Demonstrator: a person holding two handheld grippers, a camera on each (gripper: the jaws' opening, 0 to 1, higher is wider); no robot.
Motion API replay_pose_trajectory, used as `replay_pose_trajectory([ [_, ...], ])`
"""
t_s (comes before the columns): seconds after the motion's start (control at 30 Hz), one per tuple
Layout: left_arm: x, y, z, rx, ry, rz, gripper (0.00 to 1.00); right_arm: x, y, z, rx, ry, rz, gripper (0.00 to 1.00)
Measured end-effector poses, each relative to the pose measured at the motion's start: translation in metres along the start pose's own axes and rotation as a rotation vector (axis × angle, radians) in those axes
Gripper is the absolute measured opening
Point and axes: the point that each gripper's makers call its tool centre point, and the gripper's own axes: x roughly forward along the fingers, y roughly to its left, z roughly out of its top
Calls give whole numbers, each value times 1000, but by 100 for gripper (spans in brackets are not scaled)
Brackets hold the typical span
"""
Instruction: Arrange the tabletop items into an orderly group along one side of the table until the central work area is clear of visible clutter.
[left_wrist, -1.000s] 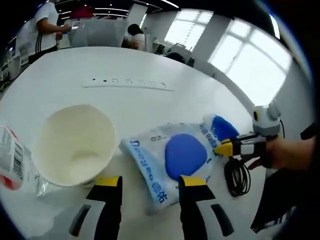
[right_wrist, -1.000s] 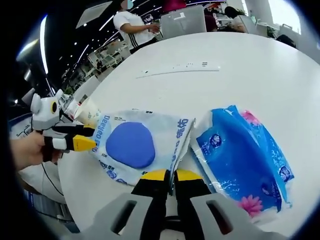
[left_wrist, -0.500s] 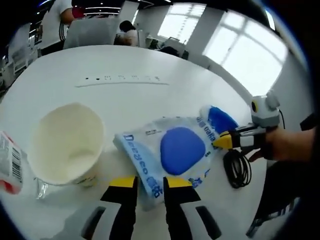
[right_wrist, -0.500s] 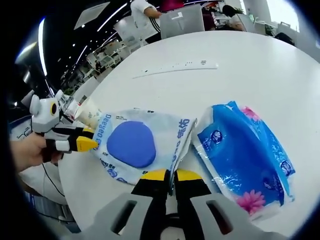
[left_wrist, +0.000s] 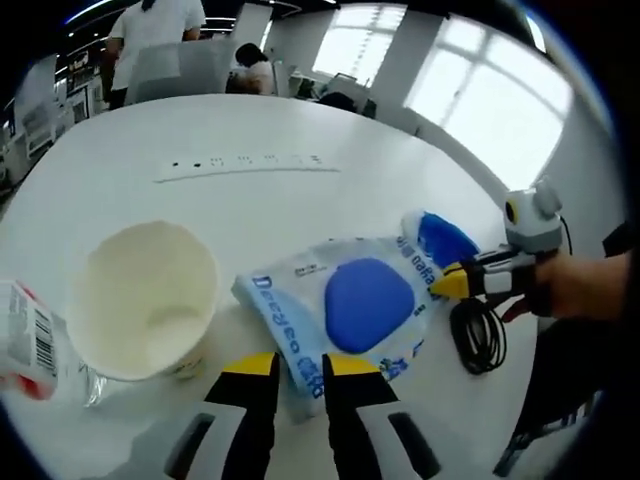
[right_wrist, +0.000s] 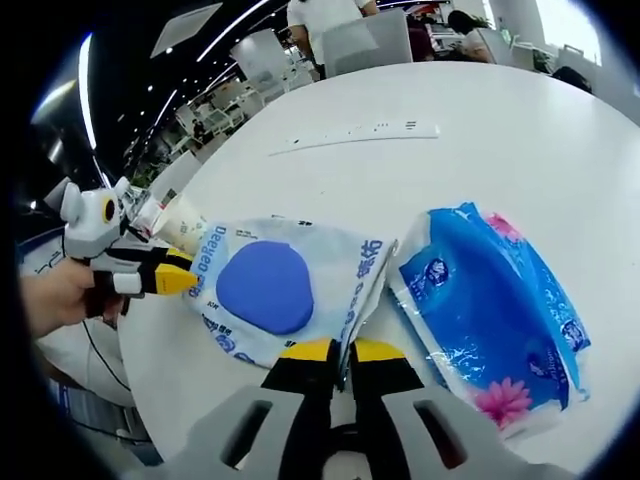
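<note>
Left claw (left_wrist: 297, 362) and right claw (right_wrist: 343, 349) clamped on opposite wipes pack (right_wrist: 280, 290) edges, paper cup (left_wrist: 142, 300) beside

Daylight is pouring in from large windows (left_wrist: 480, 90) in the left gripper view, blowing them out to near white and washing the far side of the white tabletop (left_wrist: 250, 130) with soft glare. Ceiling strip lights (right_wrist: 190, 60) are glowing as thin streaks in the right gripper view against a dim background. Shadows under the wet-wipe pack (left_wrist: 345, 315) and the paper cup (left_wrist: 140, 300) are falling faint and short. The fisheye lens is bending the tabletop edge and stretching things near the margins; distant people are looking small and soft, while the near plastic is staying crisp, with small highlights on the blue tissue pack (right_wrist: 490, 320)
</note>
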Motion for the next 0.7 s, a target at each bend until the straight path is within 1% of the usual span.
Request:
replay_pose_trajectory([
  [0.17, 0, -2, 1, 2, 1, -4, 20, -1, 0, 0, -4, -3, 2, 4],
  [0.43, 1, 1, 6, 9, -14, -6, 24, 1, 0, 3, -11, -11, 5, 5],
  [0.57, 1, 3, 6, 32, -18, 6, 26, 0, -1, 4, -24, -16, 1, 5],
  [0.7, -3, 0, 6, 39, -21, 7, 26, -6, 0, 4, -54, -25, -5, 5],
])
